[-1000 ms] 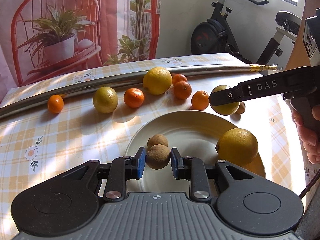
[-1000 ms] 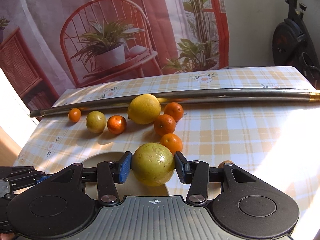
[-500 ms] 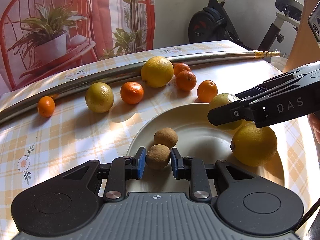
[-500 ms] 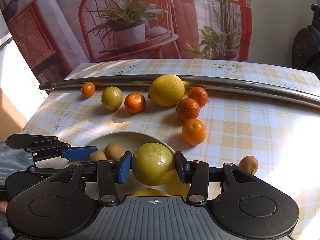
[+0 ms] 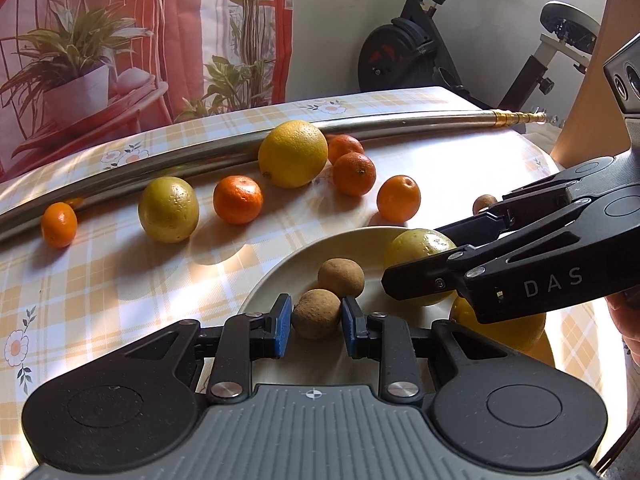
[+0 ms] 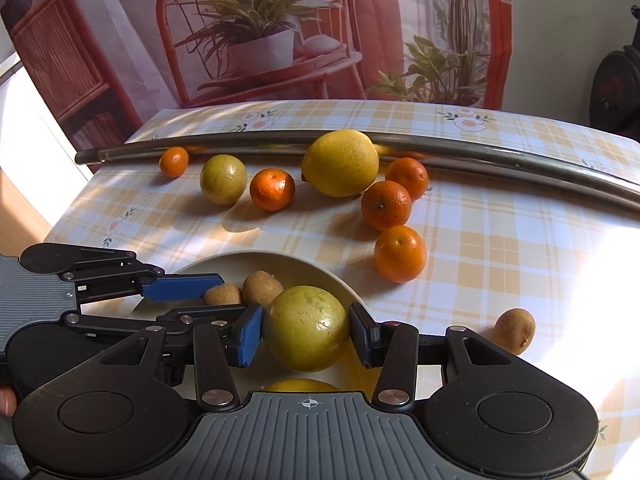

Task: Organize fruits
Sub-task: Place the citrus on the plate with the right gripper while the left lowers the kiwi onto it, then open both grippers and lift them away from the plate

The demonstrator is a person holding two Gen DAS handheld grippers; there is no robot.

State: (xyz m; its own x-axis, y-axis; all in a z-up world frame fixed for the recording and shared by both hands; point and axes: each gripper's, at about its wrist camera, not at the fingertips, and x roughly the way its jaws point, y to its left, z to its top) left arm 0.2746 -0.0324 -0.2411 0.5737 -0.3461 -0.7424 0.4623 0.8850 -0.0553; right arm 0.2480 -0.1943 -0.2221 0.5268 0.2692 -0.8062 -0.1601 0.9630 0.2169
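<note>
The right gripper [image 6: 306, 330], clamped on a greenish citrus [image 6: 306, 328], hangs over the plate [image 6: 224, 262], right of the left gripper [image 5: 314, 326] pinching a brown fruit [image 5: 316, 314].

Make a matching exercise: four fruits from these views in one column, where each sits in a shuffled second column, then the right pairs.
1. green-yellow citrus
2. small brown fruit
3. big yellow citrus
4. lone brown fruit

A. on the cloth against the metal pole
B. between the right gripper fingers, over the plate
C. on the cloth, right of the plate
D. between the left gripper fingers, over the plate

Pairs: 1-B, 2-D, 3-A, 4-C
</note>
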